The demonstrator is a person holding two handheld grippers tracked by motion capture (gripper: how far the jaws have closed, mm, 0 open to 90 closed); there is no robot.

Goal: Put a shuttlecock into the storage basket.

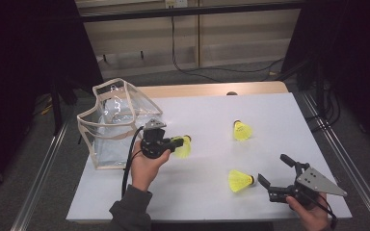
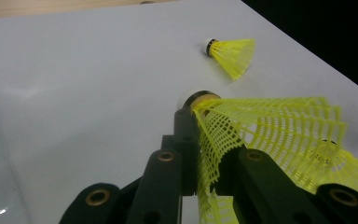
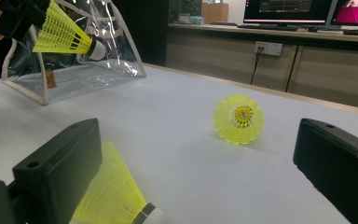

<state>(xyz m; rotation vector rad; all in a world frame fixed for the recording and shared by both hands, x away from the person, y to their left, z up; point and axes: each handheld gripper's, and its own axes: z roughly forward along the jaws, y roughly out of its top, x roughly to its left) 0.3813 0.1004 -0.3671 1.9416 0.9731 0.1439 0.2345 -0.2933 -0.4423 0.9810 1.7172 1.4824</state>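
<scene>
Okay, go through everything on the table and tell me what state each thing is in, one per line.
Left gripper: shut on held shuttlecock, lifted off the table.
Held shuttlecock: clamped by its mesh skirt, which is squashed.
Right gripper: open, nothing held.
Near shuttlecock: lying on its side, right by the right gripper's jaws.
Far shuttlecock: lying on its side, untouched.
Clear bag: standing, mouth open.

A white bench with a wooden far edge; dark cables trailing on the grey floor beyond; two lit monitors on a distant counter.
</scene>
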